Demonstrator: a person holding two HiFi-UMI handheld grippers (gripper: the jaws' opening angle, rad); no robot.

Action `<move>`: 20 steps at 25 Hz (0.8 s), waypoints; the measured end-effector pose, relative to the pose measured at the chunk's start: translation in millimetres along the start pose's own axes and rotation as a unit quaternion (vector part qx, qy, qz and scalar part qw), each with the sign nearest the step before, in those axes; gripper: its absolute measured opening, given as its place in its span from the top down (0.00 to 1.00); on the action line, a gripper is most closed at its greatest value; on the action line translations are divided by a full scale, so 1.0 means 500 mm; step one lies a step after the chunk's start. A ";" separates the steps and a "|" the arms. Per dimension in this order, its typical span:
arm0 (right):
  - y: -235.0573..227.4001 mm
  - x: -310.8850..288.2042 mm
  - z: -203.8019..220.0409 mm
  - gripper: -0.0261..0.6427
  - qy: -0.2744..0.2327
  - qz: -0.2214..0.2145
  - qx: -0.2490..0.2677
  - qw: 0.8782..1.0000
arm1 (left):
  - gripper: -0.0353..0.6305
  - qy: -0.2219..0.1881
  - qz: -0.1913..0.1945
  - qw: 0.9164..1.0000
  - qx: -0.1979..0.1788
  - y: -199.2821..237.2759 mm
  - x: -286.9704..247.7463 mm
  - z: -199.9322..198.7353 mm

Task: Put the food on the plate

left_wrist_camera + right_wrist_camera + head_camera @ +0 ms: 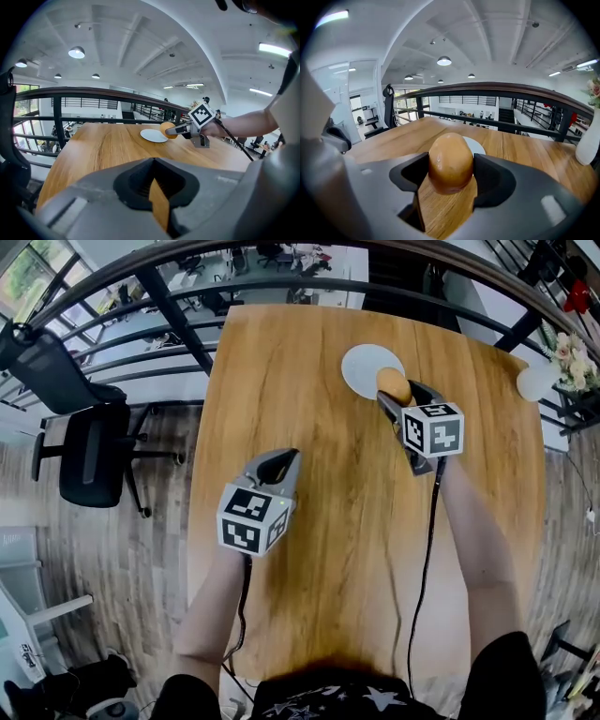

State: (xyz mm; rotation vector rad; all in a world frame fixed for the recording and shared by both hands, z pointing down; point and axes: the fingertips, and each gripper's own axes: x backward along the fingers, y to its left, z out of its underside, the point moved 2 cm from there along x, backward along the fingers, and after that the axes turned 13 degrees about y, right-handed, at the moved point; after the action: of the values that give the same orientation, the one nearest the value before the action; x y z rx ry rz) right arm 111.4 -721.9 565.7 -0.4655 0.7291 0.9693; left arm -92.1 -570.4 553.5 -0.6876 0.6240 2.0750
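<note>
My right gripper (400, 395) clamps the egg-shaped brown food (450, 161), long axis upright, at the near rim of the white plate (361, 367) lying at 11 o'clock, while my left gripper (281, 463), jaws together and empty, hangs well back.

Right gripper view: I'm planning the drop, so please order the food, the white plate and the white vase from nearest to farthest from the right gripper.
1. Food: gripped between the jaws of the right gripper, dead centre.
2. White plate: just behind the food, slightly to its right.
3. White vase: far right edge of the view, well beyond the plate.
</note>
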 end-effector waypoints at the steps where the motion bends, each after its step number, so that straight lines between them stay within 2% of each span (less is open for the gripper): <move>1: -0.004 -0.011 -0.005 0.51 0.000 0.003 -0.003 1.000 | 0.94 0.001 0.000 1.000 0.002 0.004 -0.006 0.002; 10: -0.020 -0.102 -0.046 0.51 0.027 0.014 -0.007 1.000 | 0.94 -0.003 -0.003 1.000 0.019 0.041 -0.026 0.012; 16: -0.023 -0.126 -0.049 0.50 0.053 0.023 0.004 0.998 | 0.94 -0.005 -0.007 1.000 0.023 0.055 -0.022 0.012; 20: -0.019 -0.131 -0.051 0.50 0.050 0.030 0.005 0.998 | 0.94 -0.003 -0.008 1.000 0.025 0.057 -0.023 0.017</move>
State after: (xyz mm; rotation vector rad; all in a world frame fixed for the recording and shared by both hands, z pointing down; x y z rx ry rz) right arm 87.3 -780.8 597.2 -0.4889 0.8424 1.0029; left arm -112.1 -586.2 572.6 -0.6564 0.6633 2.0391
